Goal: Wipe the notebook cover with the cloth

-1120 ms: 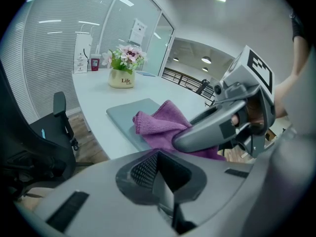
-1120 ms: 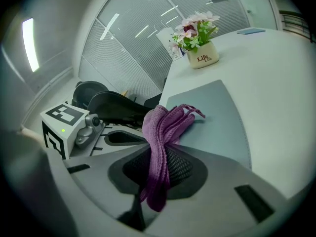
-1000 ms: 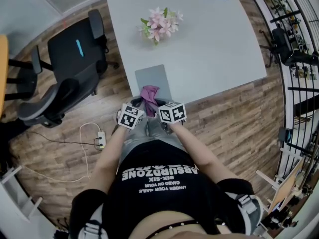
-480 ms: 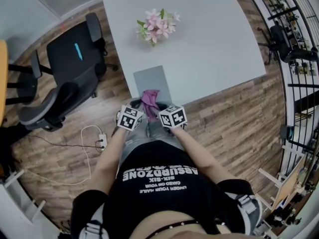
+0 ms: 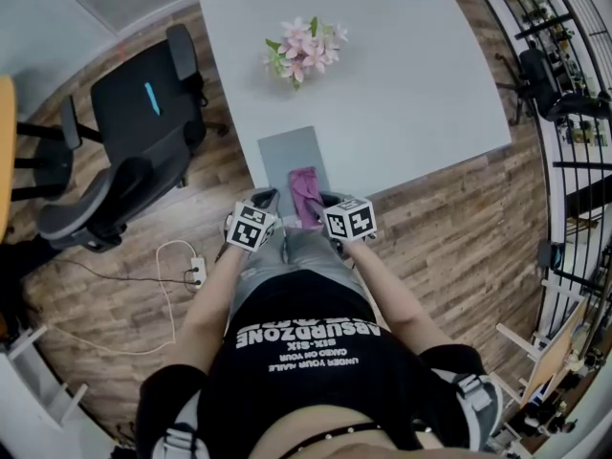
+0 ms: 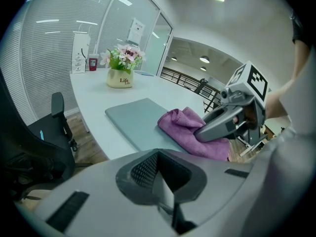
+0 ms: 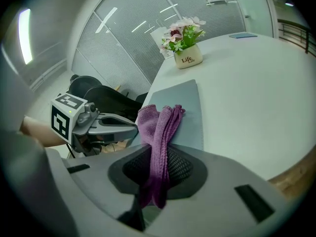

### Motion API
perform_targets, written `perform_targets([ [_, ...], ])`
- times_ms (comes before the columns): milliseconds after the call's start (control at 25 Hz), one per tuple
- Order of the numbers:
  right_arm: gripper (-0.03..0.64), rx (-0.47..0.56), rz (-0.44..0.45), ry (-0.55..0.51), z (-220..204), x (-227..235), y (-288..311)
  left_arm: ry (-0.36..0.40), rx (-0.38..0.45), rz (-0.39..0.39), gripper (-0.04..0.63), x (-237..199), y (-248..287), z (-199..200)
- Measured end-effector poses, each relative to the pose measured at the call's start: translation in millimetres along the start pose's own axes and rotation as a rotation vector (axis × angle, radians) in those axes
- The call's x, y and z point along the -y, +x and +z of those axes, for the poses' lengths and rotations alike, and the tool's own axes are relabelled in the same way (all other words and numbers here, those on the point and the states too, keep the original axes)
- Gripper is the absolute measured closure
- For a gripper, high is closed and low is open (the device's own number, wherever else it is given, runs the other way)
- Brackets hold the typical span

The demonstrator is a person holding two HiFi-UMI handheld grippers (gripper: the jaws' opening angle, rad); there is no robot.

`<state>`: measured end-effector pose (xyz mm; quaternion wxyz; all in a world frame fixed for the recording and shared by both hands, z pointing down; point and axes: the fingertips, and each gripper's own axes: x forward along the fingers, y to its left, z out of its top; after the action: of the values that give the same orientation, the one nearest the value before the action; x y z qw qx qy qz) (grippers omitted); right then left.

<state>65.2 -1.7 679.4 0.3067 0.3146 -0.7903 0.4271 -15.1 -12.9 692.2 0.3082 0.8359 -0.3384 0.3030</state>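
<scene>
1. Right gripper (image 7: 157, 169) has its fingers clamped on the purple cloth (image 7: 159, 125), with the folds bunched between them.
2. The cloth lies on the near end of the grey notebook (image 7: 186, 105), right at the worktop (image 7: 247, 83) edge.
3. Left gripper (image 6: 160, 177) hovers just beside the cloth, fingers together and holding nothing.
4. A flower pot (image 6: 121, 75) stands well beyond the notebook, further up the worktop.
</scene>
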Motion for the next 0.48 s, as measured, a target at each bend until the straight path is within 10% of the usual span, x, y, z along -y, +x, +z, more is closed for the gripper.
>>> perform_targets([
  [480,0.534,0.039,-0.131,0.005,3,53,-36,-0.003,0.001,-0.009,0.578,0,0,1],
])
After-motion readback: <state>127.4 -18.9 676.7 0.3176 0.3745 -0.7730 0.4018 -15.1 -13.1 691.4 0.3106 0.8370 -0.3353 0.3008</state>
